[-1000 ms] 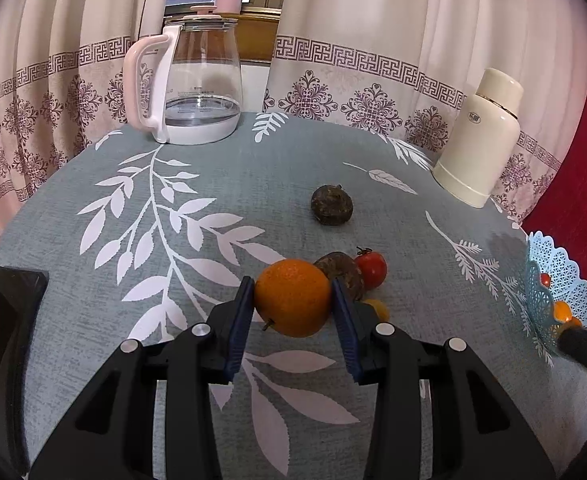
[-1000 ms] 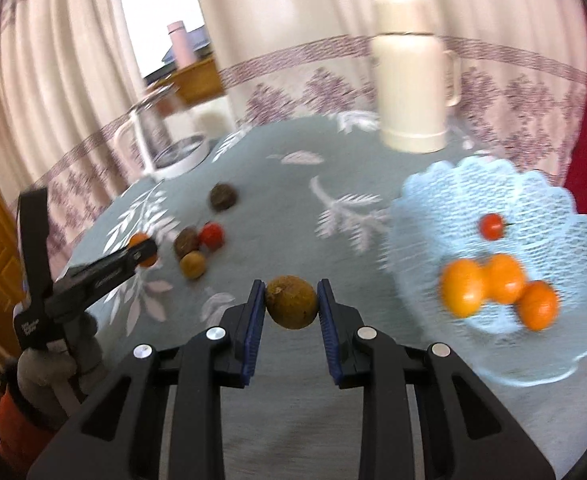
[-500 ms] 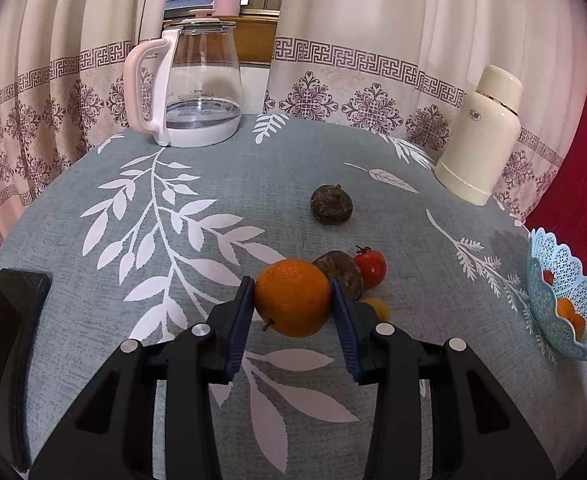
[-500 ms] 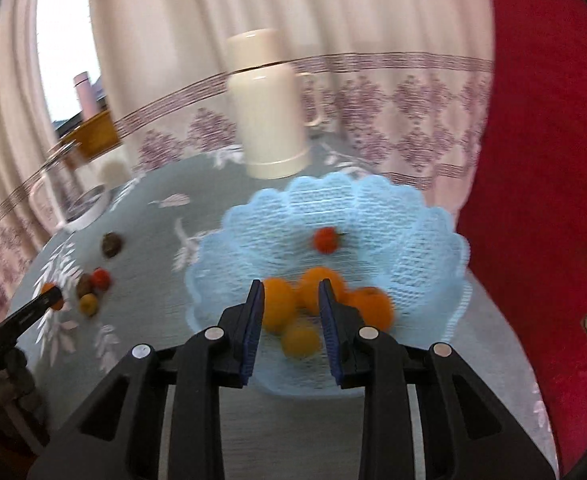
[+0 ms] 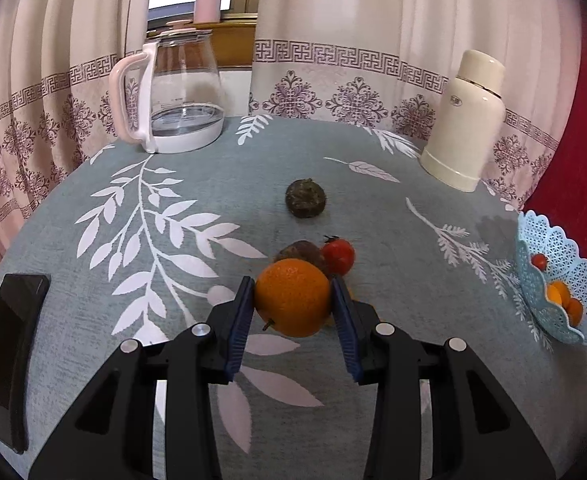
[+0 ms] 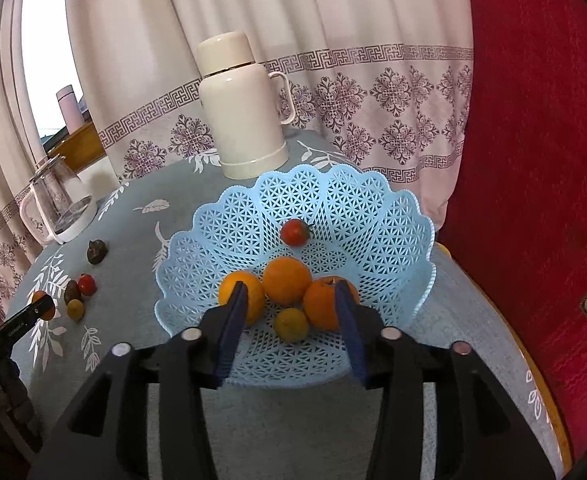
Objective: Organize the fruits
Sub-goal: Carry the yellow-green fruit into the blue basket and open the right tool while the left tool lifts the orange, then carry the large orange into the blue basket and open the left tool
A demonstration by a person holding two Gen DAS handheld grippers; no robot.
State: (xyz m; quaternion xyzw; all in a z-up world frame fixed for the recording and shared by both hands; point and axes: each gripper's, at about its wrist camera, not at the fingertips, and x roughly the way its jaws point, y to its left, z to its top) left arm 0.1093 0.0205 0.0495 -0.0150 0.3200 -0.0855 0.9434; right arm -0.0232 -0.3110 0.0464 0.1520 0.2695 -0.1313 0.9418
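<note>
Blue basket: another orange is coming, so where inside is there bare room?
The blue basket has bare mesh along its far and right walls, around the cherry tomato. Its near floor is crowded: three oranges and a small yellow-green fruit cluster there.

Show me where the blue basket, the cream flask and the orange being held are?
blue basket (image 6: 373, 208): right wrist view, bare lattice wall.
cream flask (image 6: 241, 120): right wrist view, middle of body.
orange (image 5: 292, 298): left wrist view, centre of peel, between the pads.

Pale-blue lattice basket, orange fruit, perhaps brownish ones.
</note>
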